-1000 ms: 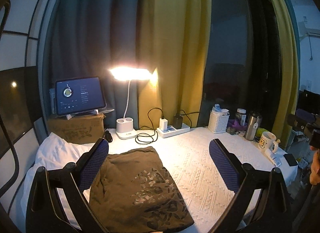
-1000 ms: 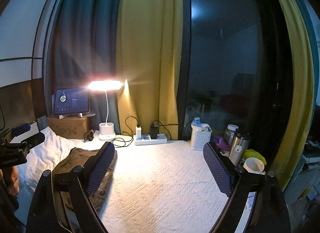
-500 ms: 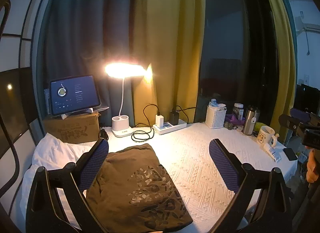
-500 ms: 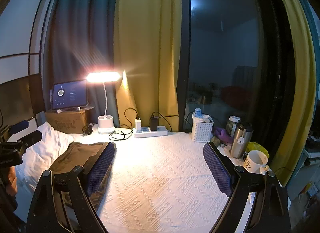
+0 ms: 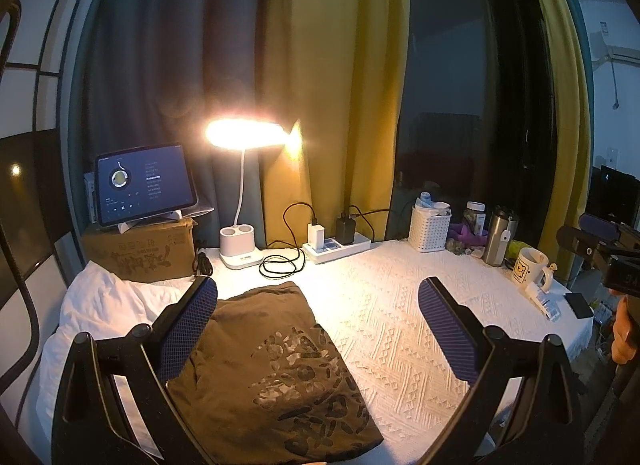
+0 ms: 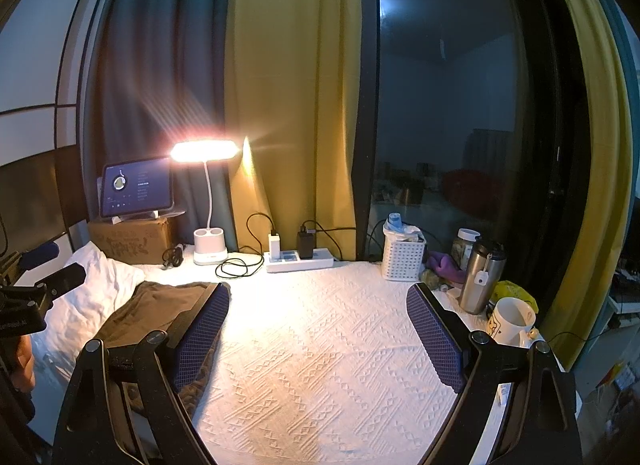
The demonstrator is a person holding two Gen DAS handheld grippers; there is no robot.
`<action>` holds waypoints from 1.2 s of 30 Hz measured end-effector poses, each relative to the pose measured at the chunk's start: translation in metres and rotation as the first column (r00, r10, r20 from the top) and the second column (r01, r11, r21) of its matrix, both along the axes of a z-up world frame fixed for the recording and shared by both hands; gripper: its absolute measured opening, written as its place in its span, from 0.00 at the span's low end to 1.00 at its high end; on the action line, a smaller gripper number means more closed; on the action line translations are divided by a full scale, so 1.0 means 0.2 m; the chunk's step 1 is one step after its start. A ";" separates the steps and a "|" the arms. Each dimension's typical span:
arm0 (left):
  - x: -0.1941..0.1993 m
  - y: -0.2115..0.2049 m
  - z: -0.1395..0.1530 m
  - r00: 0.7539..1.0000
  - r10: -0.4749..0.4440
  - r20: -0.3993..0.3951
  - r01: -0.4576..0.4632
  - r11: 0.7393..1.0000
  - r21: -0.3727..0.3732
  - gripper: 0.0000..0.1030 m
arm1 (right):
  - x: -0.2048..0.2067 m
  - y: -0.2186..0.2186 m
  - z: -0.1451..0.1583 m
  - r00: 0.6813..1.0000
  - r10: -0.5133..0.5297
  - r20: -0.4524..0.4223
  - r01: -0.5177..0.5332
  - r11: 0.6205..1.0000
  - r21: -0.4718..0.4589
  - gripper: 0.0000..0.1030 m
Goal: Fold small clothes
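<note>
A folded olive-brown shirt (image 5: 276, 365) with a dark print lies on the white textured tablecloth (image 5: 384, 329), at the left side. My left gripper (image 5: 318, 321) is open and empty, held above the shirt's right edge. My right gripper (image 6: 318, 329) is open and empty over bare cloth, to the right of the shirt (image 6: 148, 305), whose near part its left finger hides. The right gripper also shows at the right edge of the left wrist view (image 5: 600, 241), and the left gripper at the left edge of the right wrist view (image 6: 44, 289).
A white pillow (image 5: 100, 305) lies left of the shirt. At the back stand a cardboard box with a tablet (image 5: 144, 185), a lit desk lamp (image 5: 240, 249), a power strip (image 5: 336, 245) with cables and a white basket (image 5: 430, 225). A steel flask (image 6: 480, 277) and mug (image 6: 510, 321) stand at right.
Both grippers have risen and drawn back a little, so the table sits lower in both views. The shirt has not moved. Both stay open.
</note>
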State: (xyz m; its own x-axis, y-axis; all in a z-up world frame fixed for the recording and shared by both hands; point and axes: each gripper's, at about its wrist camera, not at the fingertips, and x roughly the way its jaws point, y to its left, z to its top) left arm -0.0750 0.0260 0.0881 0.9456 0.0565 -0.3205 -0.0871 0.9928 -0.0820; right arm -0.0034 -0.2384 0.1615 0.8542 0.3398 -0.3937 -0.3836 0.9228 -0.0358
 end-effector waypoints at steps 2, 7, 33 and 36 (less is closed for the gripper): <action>0.00 0.00 0.00 1.000 0.000 -0.001 0.000 1.000 0.000 0.97 | 0.00 0.00 0.00 1.000 0.000 0.000 0.000 1.000 0.000 0.89; 0.00 0.00 0.00 1.000 0.000 -0.003 0.000 1.000 -0.002 0.97 | 0.00 0.00 -0.01 1.000 -0.002 -0.001 0.002 1.000 -0.005 0.89; 0.01 0.03 -0.01 1.000 0.002 -0.003 -0.002 1.000 -0.012 0.97 | 0.03 0.00 -0.03 1.000 0.011 -0.004 -0.011 1.000 -0.018 0.89; 0.01 0.03 -0.01 1.000 0.001 -0.002 -0.001 1.000 -0.012 0.97 | 0.03 0.00 -0.03 1.000 0.012 -0.004 -0.012 1.000 -0.018 0.89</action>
